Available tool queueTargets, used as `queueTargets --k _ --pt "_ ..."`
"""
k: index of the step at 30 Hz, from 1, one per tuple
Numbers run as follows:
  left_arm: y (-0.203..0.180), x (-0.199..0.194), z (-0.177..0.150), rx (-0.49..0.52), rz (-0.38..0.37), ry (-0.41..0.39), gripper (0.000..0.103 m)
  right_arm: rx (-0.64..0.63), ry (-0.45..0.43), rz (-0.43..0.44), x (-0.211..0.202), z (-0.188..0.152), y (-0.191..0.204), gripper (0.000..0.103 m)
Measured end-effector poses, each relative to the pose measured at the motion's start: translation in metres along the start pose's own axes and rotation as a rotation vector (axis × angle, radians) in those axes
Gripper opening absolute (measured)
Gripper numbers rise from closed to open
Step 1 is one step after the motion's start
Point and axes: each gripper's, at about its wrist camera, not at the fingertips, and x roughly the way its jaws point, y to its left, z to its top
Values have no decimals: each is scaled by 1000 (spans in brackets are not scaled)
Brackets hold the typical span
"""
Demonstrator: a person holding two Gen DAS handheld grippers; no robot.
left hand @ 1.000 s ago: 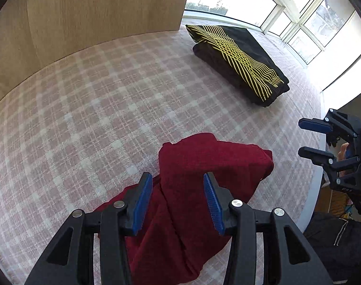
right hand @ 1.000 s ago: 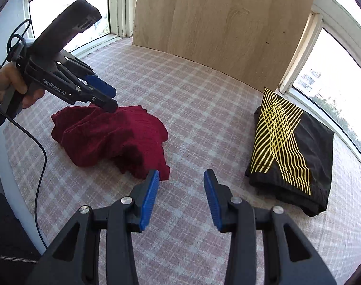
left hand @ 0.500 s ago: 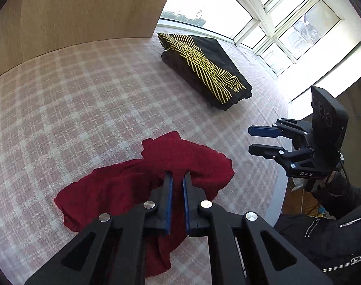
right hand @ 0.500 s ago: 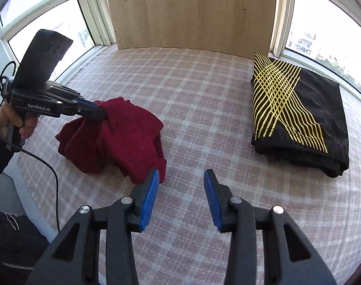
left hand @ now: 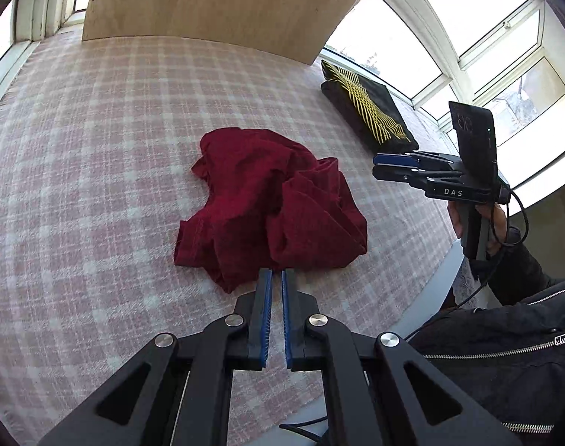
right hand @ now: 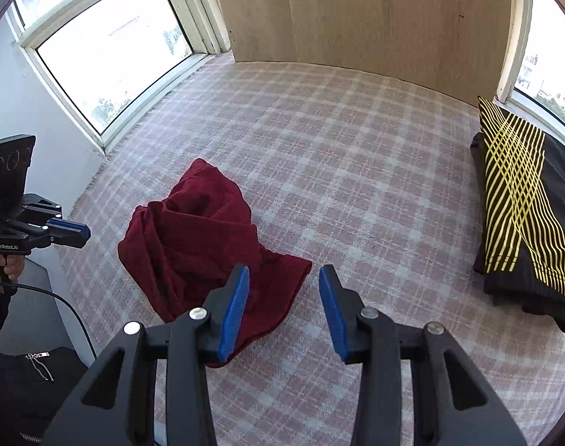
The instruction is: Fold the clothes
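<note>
Your left claw point(left hand: 276, 278) is closed, its blue pads nearly together; whether any red cloth is pinched at the tips is hard to tell. Your right claw point(right hand: 284, 278) hangs open and empty above the crumpled red garment point(right hand: 204, 238). The garment lies near the front edge of a worktop covered in pink plaid cloth point(right hand: 356, 156). A folded black garment with yellow stripes point(right hand: 524, 215) sits well apart. A wooden panel point(right hand: 356, 15) and windows point(right hand: 107, 52) ring the surface. Your dark sleeve point(left hand: 513, 271) is cut off.
</note>
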Motion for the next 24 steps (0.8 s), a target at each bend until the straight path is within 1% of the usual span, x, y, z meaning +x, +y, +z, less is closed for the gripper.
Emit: queueTargets --k 2,5,6,8,9,10,12,15,17,21,24 --pt "-4 -4 1 17 43 -11 3 -3 20 17 3 -4 2 39" --pt "-35 -9 24 129 61 -38 4 5 46 34 8 -12 3 39" --pt "-50 -7 37 178 56 -39 6 9 52 31 9 -15 2 39" --pt "-74 3 60 265 53 -32 18 22 58 22 11 -20 -2 39" --pt "-88 12 72 323 49 -15 29 31 57 16 11 -23 -6 39" --pt "-101 21 82 385 53 -2 37 47 54 17 10 -25 -9 39" --pt "-122 47 99 494 61 46 39 77 43 18 7 -28 -18 39" --pt "-137 89 115 589 85 146 38 88 30 -5 5 -29 -26 39" --pt "-140 109 114 641 92 221 38 90 24 -18 3 -30 -29 39" --pt "-143 133 107 703 89 319 38 103 20 -17 5 -29 -37 39" --pt "-139 141 104 721 133 349 38 104 31 -3 12 -25 -39 39"
